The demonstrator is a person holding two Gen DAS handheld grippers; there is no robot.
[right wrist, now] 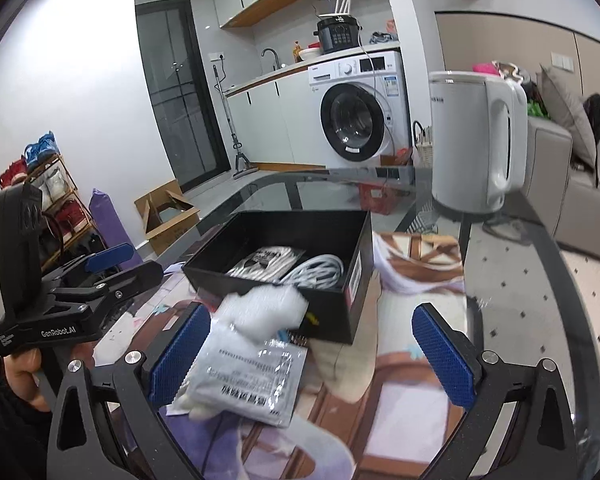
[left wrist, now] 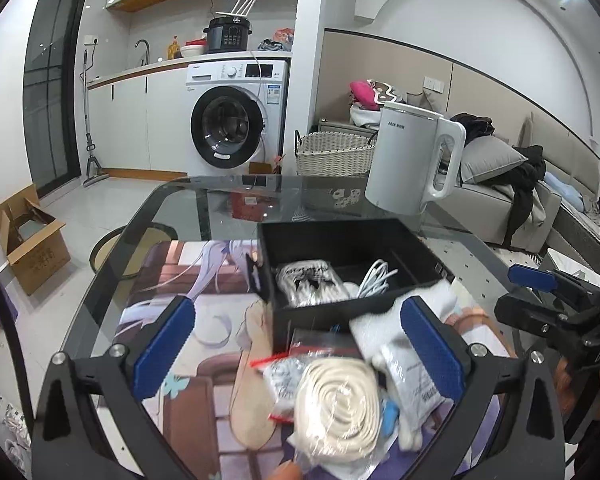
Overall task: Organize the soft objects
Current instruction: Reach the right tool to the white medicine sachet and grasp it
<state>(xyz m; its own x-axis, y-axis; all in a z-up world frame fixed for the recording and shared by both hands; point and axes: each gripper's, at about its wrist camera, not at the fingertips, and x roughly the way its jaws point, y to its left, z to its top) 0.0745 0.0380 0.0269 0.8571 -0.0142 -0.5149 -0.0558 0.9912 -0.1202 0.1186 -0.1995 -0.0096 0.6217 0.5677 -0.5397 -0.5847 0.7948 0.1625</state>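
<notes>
Left gripper (left wrist: 296,354) points down at the mat, jaws wide apart, a bagged cream coil (left wrist: 338,404) lying loose between them. Right gripper (right wrist: 310,358) tilts likewise, jaws spread, gripping nothing, over a blurred white packet (right wrist: 244,372). Beyond, mid-frame, the black box (right wrist: 352,280) holds white cables (right wrist: 320,268).

The tabletop (left wrist: 172,200) is smooth, glossy dark glass, partly under a matt printed mat (left wrist: 204,320). The black box (left wrist: 340,240) at frame centre looks like matt card. A coiled cream cloth strap (left wrist: 336,404) lies in crinkled clear plastic; the kettle (left wrist: 412,160), upper right, is satin white plastic. Each hand-held gripper's pads (right wrist: 440,352) are ribbed blue rubber.
</notes>
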